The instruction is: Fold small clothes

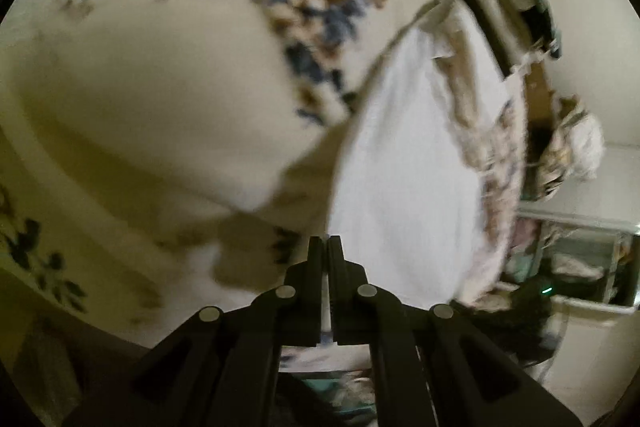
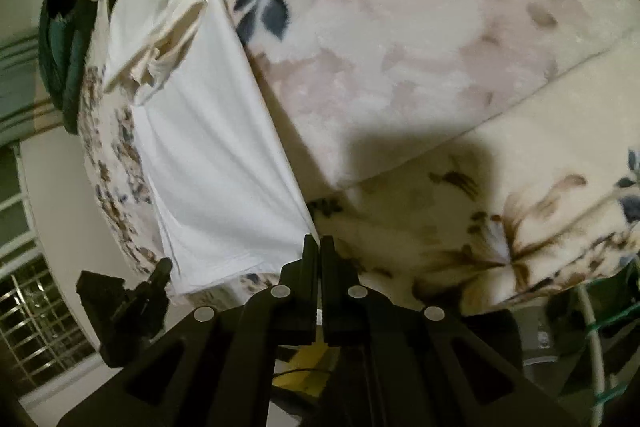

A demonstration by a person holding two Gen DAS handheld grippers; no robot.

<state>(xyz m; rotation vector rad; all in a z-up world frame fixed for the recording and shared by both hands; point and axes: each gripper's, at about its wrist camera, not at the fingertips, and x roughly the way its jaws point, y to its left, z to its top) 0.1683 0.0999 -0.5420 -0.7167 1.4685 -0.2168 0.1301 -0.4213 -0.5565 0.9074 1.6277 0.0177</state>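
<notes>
A cream fleece blanket with blue-brown flowers [image 2: 400,47] covers the bed. A small white cotton garment [image 2: 208,147] stretches lengthwise away, its near corners apparently pinched by closed left gripper [image 1: 325,239] and right gripper [image 2: 316,239]

**Garment on blanket, grippers at near corners**

Garment [image 2: 208,131] lies flat on blanket [image 2: 400,47], running away from both grippers. Left gripper [image 1: 325,241] at one near corner, right gripper [image 2: 319,241] at other. Blanket extends beyond garment; folded blanket edge beside it.
</notes>
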